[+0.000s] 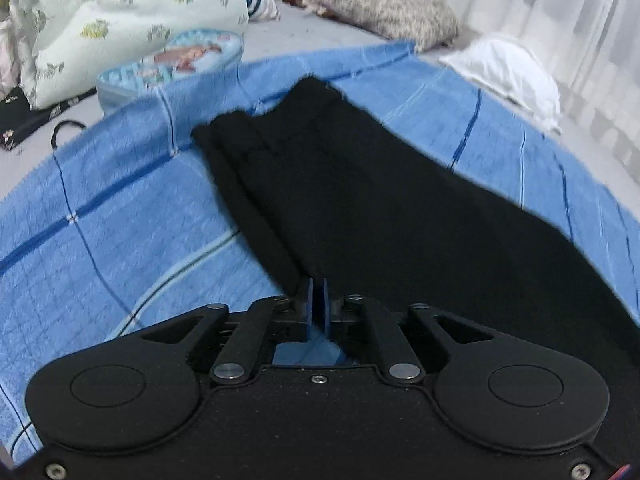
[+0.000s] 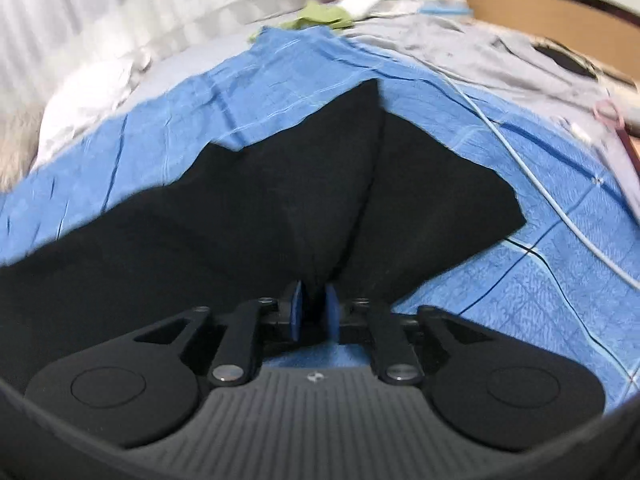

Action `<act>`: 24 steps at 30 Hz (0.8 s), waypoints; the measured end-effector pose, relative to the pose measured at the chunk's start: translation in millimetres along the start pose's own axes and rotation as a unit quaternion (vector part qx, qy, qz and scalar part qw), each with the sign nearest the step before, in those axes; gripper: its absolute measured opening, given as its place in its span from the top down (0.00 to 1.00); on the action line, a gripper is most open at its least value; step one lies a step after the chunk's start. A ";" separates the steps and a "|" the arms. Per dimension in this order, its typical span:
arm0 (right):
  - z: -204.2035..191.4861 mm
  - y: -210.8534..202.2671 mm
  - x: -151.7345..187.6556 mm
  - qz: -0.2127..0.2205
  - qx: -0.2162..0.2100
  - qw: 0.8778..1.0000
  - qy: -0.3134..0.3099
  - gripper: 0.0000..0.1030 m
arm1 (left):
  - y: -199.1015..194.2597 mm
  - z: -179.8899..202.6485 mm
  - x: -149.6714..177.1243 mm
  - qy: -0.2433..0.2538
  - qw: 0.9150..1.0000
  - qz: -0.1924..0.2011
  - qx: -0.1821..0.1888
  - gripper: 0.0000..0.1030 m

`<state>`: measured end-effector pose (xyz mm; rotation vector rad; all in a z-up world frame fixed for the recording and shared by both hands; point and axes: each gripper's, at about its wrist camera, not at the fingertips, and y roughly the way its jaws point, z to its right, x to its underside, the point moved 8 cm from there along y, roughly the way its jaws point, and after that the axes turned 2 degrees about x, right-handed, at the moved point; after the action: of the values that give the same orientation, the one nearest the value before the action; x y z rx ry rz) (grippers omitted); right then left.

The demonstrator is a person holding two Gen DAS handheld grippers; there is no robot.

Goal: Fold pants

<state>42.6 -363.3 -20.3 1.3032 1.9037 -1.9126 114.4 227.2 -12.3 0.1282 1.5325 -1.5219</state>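
Observation:
Black pants lie on a blue checked blanket. In the left wrist view they stretch away from my left gripper, whose blue pads are shut on the near edge of the cloth. In the right wrist view the pants spread left and right, with a fold line running up from my right gripper. Its blue pads pinch a bunch of the black cloth and lift it slightly.
A floral pillow, a blue printed pouch, a speckled pillow and a white pillow lie beyond the blanket. A white cable crosses the blanket at right, beside grey cloth. Curtains hang behind.

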 end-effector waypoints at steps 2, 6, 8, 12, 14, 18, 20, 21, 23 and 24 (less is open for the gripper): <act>-23.2 -11.4 7.9 -0.007 0.006 0.998 -0.066 0.47 | -3.5 -1.8 2.8 0.003 1.000 0.000 0.005 0.92; -92.2 -42.9 31.4 0.009 -0.036 0.979 -0.200 0.38 | -11.1 -7.1 -1.9 -0.003 1.000 -0.002 0.019 0.59; -132.6 -52.5 41.3 0.018 -0.079 0.967 -0.242 0.32 | -14.9 -12.0 -8.8 -0.013 1.000 0.003 0.025 0.53; -222.5 -56.4 66.2 0.036 -0.164 0.934 -0.315 0.29 | -20.5 -26.4 -24.7 -0.029 0.999 0.021 0.028 0.40; -266.1 -54.0 83.6 0.035 -0.197 0.919 -0.339 0.29 | -23.1 -38.0 -33.0 -0.042 0.998 0.031 0.031 0.36; -347.6 -53.3 110.8 0.034 -0.257 0.893 -0.367 0.29 | -18.6 -57.6 -51.3 -0.069 0.996 0.046 0.035 0.33; -384.8 -55.6 121.4 0.035 -0.281 0.881 -0.380 0.29 | -10.7 -61.3 -60.0 -0.072 0.996 0.044 0.043 0.33; -401.1 -58.2 128.2 0.036 -0.289 0.875 -0.387 0.29 | -5.4 -61.8 -64.2 -0.072 0.995 0.041 0.050 0.33; -429.6 -64.0 139.5 0.042 -0.300 0.864 -0.402 0.29 | 6.0 -61.4 -71.1 -0.074 0.995 0.035 0.058 0.33; -441.6 -65.4 144.2 0.046 -0.303 0.858 -0.412 0.29 | 13.5 -61.7 -74.8 -0.075 0.995 0.027 0.059 0.33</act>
<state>115.5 98.8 14.6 0.2860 1.6737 -1.2905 132.3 320.0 13.5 0.1207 1.3115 -1.5436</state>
